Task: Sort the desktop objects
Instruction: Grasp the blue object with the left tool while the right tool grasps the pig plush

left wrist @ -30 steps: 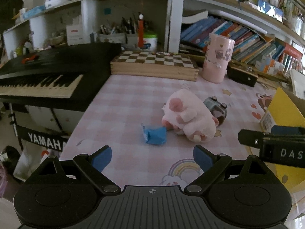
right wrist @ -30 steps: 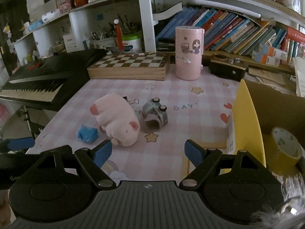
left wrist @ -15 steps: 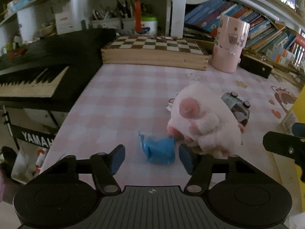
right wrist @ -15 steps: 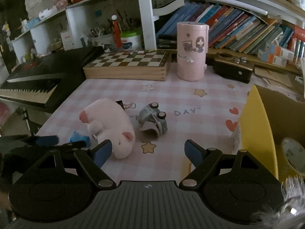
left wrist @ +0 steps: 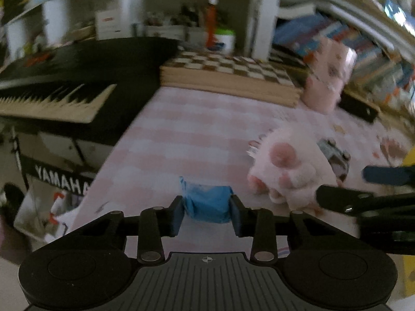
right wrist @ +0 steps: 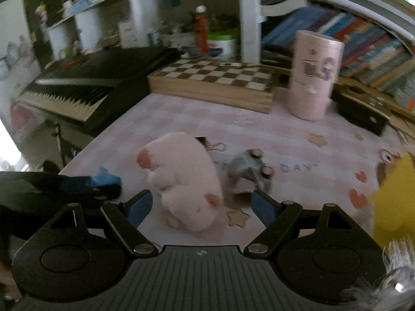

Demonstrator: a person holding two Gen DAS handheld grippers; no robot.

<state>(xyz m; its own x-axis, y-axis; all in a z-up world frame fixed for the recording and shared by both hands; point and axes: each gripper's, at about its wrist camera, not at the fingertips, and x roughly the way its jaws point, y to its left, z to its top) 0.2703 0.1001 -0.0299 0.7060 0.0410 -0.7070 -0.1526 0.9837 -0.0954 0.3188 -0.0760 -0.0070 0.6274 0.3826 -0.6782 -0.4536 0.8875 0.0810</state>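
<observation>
My left gripper (left wrist: 207, 213) is shut on a small crumpled blue wrapper (left wrist: 207, 203), its pads pressing both sides, low over the pink checked desk mat (left wrist: 197, 134). It shows at the left of the right wrist view (right wrist: 105, 178). A pink plush pig (left wrist: 288, 171) lies just right of the wrapper. My right gripper (right wrist: 201, 206) is open, its pads either side of the pig (right wrist: 185, 181) without touching it. A small grey toy car (right wrist: 250, 172) lies overturned behind the pig.
A wooden chessboard box (right wrist: 212, 81) and a pink cylinder tin (right wrist: 315, 75) stand at the back. A black Yamaha keyboard (left wrist: 59, 85) borders the left desk edge. A yellow box (right wrist: 394, 197) stands at the right. Bookshelves (right wrist: 363, 44) fill the rear.
My left gripper moved forward and closed its jaws on the blue wrapper. My right gripper moved forward and left until its open jaws straddle the plush pig.
</observation>
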